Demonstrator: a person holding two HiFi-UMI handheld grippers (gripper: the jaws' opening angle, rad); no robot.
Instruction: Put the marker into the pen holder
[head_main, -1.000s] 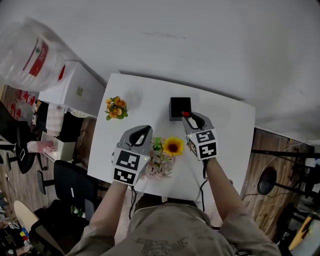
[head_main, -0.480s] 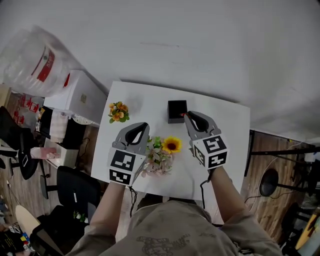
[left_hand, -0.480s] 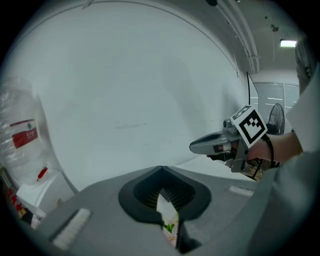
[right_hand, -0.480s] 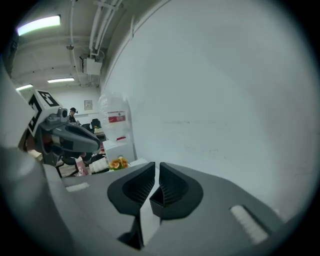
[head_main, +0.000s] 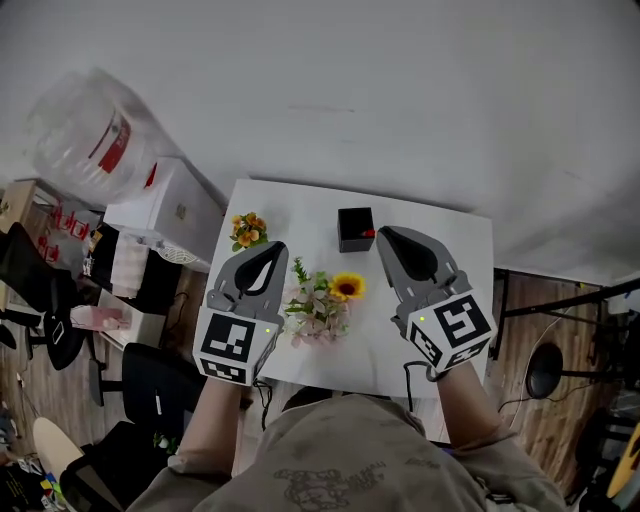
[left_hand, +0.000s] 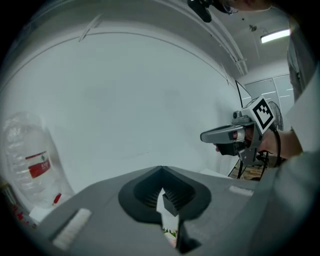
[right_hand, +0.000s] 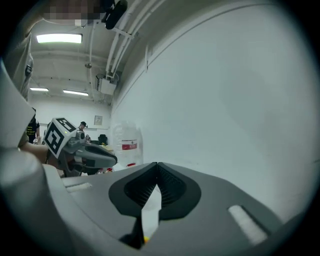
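Note:
The black pen holder (head_main: 353, 226) stands at the back middle of the white table (head_main: 455, 250). The marker's red end (head_main: 368, 233) shows at its right rim. My right gripper (head_main: 382, 231) hangs high above the table, just right of the holder; its jaws have just closed and are shut with nothing between them. The right gripper view shows those jaws (right_hand: 157, 164) meeting against the bare wall. My left gripper (head_main: 273, 244) is also raised, left of the flowers, shut and empty. In the left gripper view (left_hand: 161, 168) the holder (left_hand: 171, 202) peeks through the gap below the tips.
A sunflower (head_main: 346, 287) and pale flowers (head_main: 318, 312) lie mid-table between the grippers. A small orange bunch (head_main: 248, 229) sits at the back left. Off the table's left stand a white box (head_main: 165, 205), a big water bottle (head_main: 95, 140) and office chairs (head_main: 150, 385).
Both grippers have risen well above the table. The right one left the marker in the holder, drew back and closed its jaws.

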